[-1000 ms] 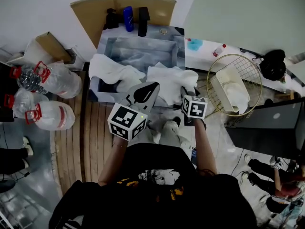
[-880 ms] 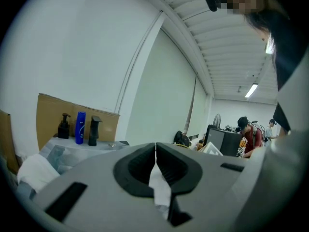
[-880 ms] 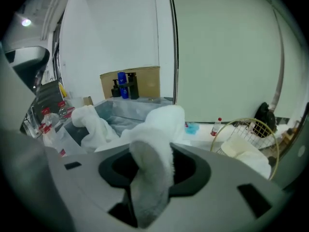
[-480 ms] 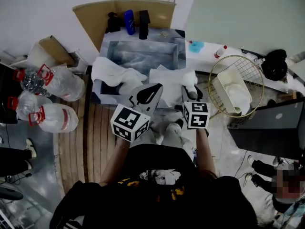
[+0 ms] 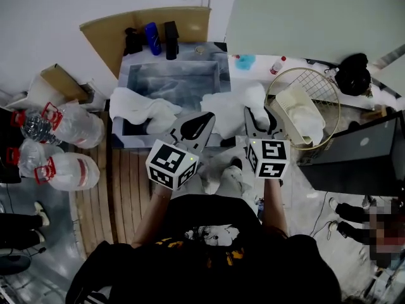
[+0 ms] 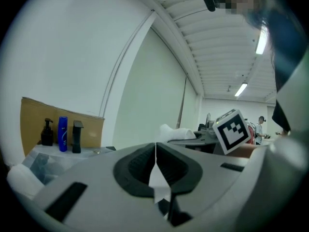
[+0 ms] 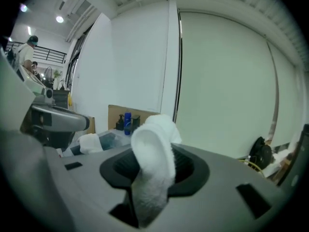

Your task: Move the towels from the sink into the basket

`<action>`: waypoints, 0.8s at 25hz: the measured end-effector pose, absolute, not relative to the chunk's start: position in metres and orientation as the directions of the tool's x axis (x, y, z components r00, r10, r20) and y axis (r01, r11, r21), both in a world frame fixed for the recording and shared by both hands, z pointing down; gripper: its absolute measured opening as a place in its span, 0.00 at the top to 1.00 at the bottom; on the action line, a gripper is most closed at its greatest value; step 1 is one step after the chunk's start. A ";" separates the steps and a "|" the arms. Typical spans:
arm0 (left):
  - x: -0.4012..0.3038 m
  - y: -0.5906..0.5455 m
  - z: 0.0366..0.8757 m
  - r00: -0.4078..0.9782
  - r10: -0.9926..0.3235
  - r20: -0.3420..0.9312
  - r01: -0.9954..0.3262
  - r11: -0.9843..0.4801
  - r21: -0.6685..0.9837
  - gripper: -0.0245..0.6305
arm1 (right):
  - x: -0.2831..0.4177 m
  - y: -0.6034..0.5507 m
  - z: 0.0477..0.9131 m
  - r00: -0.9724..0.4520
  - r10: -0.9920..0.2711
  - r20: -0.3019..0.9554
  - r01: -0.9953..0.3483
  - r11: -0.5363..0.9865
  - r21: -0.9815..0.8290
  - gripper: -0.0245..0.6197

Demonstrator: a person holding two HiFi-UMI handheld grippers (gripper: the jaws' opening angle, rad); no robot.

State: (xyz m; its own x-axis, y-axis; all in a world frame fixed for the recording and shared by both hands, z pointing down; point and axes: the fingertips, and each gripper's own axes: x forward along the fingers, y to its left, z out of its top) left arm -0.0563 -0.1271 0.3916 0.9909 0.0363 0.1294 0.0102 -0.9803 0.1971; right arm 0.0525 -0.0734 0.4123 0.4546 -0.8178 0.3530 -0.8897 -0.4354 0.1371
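Now my right tongs (image 5: 259, 115) stand higher than a second ago: then they were down at the front right rim of the marbled grey sink (image 5: 126, 75), and their marker cube looks bigger and nearer to my head. Their jaws have just been closing, and they hold a fold of the fluffy white towel (image 7: 153, 146) between the pads. That end of the towel has come up off the rim with them, while the rest of it still lies against the sink's front right corner. My left tongs (image 5: 205, 116) have barely shifted. They hover over the sink's front edge with their jaws together and nothing gripped. The second white towel (image 5: 136, 105) lies as before, draped over the sink's front left corner. The round gold wire basket (image 5: 273, 88) stands just right of the sink, with a pale folded cloth (image 5: 305, 114) inside it, the same as earlier. On the sink's back edge, in front of a brown cardboard panel (image 5: 104, 30), stands a blue bottle (image 5: 152, 38) between two black dispensers. Its label is too small to read. The cubes on both tongs show only black and white square patterns, no letters. Two clear water jugs with red handles (image 5: 66, 122) lie on the floor at my left.
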 end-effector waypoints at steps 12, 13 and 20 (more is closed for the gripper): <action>0.041 -0.079 0.380 0.985 0.086 0.147 0.061 -0.984 0.166 0.95 | 0.145 -0.015 0.364 0.481 -0.843 0.243 -0.876 -0.471 0.103 0.74; 0.054 -0.075 0.378 0.986 0.083 0.147 0.059 -0.985 0.163 0.95 | 0.155 -0.012 0.364 0.473 -0.847 0.241 -0.880 -0.464 0.097 0.74; 0.149 -0.045 0.374 0.984 0.063 0.165 0.037 -0.987 0.155 0.95 | 0.235 0.010 0.356 0.410 -0.885 0.221 -0.912 -0.402 0.085 0.74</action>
